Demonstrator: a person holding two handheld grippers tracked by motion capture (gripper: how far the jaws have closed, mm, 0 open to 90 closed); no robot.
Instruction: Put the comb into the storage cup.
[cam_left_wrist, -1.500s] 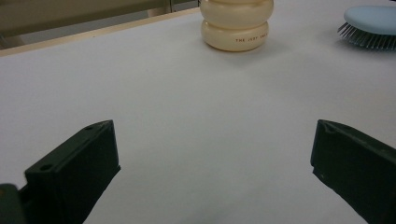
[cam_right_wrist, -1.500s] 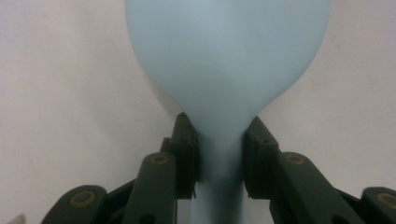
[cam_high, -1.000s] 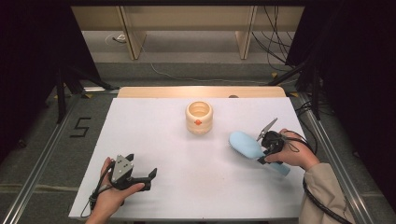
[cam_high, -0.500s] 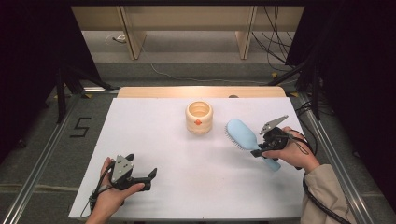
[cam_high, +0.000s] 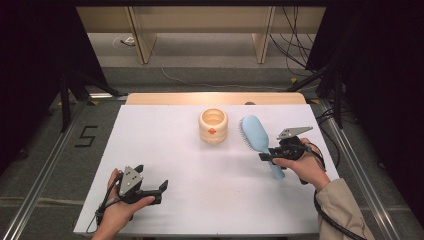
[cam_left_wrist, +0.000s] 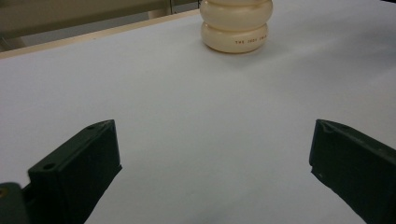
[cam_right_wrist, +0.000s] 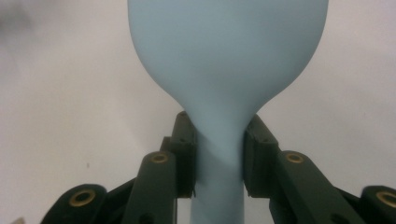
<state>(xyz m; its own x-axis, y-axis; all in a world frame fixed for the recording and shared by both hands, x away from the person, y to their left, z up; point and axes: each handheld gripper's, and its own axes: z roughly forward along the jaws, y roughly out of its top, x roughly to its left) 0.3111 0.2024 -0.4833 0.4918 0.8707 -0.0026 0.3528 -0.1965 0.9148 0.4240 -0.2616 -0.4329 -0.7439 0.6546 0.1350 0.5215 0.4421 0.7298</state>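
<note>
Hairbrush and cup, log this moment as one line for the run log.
right gripper: shut on hairbrush neck | hairbrush: head beside cup, apart | left gripper: open, nothing between jaws | table

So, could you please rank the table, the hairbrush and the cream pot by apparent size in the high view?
1. table
2. hairbrush: longer than the pot, though narrower
3. cream pot

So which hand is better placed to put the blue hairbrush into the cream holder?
Right. The right gripper is shut on the hairbrush at its neck, beside the holder. The left gripper is open, resting at the near table edge.
</note>
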